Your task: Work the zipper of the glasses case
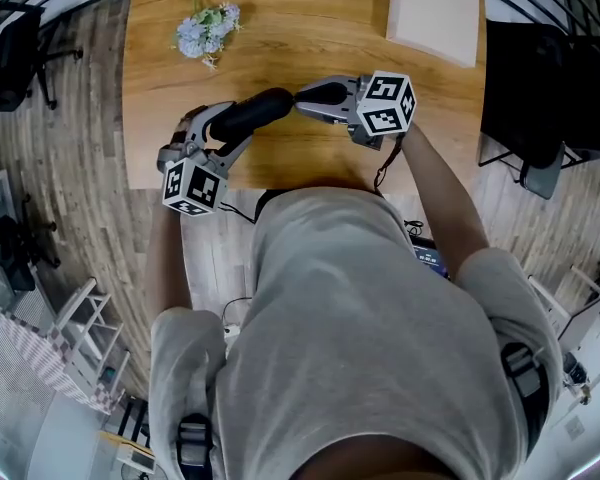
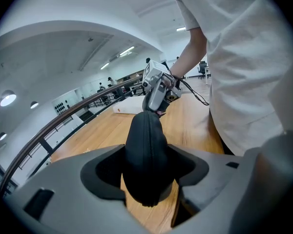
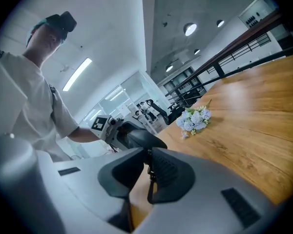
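A black glasses case point(image 1: 252, 113) is held in the air over the near edge of the wooden table point(image 1: 310, 28). My left gripper point(image 1: 225, 128) is shut across its body, and in the left gripper view the case point(image 2: 145, 150) fills the gap between both pads, zipper seam facing up. My right gripper point(image 1: 305, 96) meets the case's far tip from the right. In the right gripper view its jaws point(image 3: 147, 167) stand almost together, pinching a thin dark zipper pull point(image 3: 150, 184) that hangs down between them, with the case point(image 3: 139, 136) just beyond.
A small bunch of pale blue flowers point(image 1: 208, 28) lies at the table's far left. A white flat box point(image 1: 435, 13) sits at the far right corner. A black chair point(image 1: 530, 98) stands to the right of the table. A cable hangs from the right gripper.
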`<state>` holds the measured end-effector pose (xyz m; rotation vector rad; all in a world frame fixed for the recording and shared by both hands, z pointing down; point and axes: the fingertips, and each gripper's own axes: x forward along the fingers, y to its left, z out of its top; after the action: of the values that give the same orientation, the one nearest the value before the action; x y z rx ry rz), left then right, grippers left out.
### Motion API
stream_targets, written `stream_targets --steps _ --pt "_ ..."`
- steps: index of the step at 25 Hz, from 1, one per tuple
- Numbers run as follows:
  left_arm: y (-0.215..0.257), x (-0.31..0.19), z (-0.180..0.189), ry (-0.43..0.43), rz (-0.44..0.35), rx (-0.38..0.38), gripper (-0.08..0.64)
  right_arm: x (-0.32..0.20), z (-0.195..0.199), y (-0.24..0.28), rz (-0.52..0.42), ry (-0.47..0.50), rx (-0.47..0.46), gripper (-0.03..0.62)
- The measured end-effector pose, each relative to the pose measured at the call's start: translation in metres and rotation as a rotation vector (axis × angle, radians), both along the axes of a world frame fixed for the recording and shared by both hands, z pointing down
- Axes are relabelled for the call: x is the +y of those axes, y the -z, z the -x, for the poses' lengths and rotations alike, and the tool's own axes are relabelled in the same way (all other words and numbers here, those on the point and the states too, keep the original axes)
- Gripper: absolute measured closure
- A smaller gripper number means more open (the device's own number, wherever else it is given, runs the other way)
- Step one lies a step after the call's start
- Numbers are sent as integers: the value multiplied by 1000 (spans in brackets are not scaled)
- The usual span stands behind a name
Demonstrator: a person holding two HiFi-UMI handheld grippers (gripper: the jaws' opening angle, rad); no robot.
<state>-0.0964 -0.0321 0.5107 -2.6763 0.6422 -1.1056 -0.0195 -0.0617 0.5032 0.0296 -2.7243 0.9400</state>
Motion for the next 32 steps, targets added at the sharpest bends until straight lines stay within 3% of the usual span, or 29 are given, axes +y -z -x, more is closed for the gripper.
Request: stream_targets --steps 12,18,22,25,32 --pt "-10 -1 -3 16 40 -2 278 -8 -8 -7 -72 -66 63 565" --pt "-4 0 -7 -5 19 27 278 4 -11 -17 -69 16 109 557" --pt "1 -2 -7 -12 8 29 278 7 -8 -24 -86 54 146 454" --pt "3 0 -10 -33 4 27 278 7 -7 -24 -106 72 145 448" --pt "10 6 -11 -46 6 47 278 12 -7 -13 49 122 15 448"
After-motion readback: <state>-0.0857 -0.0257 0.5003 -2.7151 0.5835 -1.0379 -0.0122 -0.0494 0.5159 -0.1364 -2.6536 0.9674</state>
